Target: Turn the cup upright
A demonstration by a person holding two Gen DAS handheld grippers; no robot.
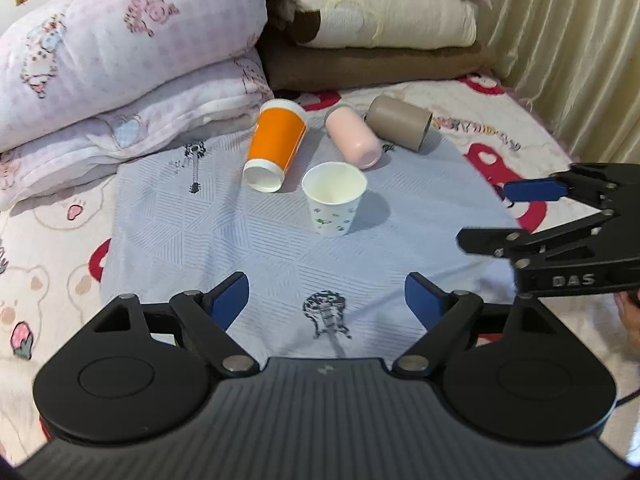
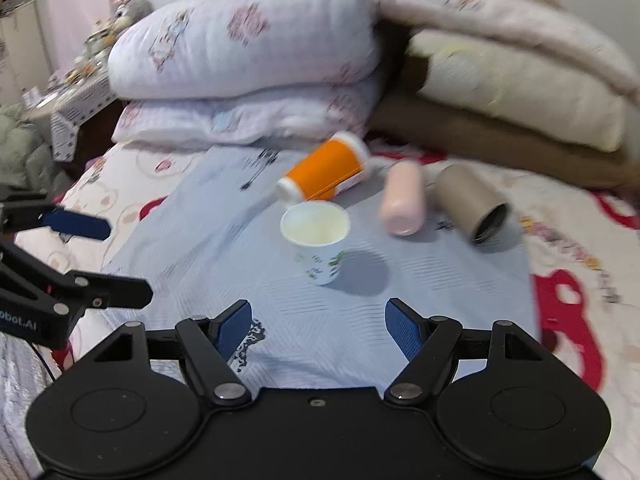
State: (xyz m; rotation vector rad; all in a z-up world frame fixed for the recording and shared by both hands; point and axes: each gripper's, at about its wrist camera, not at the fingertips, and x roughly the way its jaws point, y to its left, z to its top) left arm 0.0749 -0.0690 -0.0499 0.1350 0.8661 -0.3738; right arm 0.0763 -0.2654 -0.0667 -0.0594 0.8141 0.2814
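A white paper cup with green print (image 1: 334,200) stands upright on the pale blue cloth (image 1: 200,240); it also shows in the right wrist view (image 2: 318,240). An orange cup (image 1: 276,144) (image 2: 326,174), a pink cup (image 1: 352,140) (image 2: 401,200) and a taupe cup (image 1: 400,120) (image 2: 470,200) lie on their sides behind it. My left gripper (image 1: 326,300) is open and empty, well short of the white cup. My right gripper (image 2: 318,326) is open and empty, close in front of the white cup; it also shows at the right edge of the left wrist view (image 1: 484,216).
Folded quilts and pillows (image 1: 132,52) are stacked at the back of the bed, with brown and cream blankets (image 1: 380,40) beside them. A curtain (image 1: 568,40) hangs at the right. The left gripper (image 2: 128,258) shows at the left of the right wrist view.
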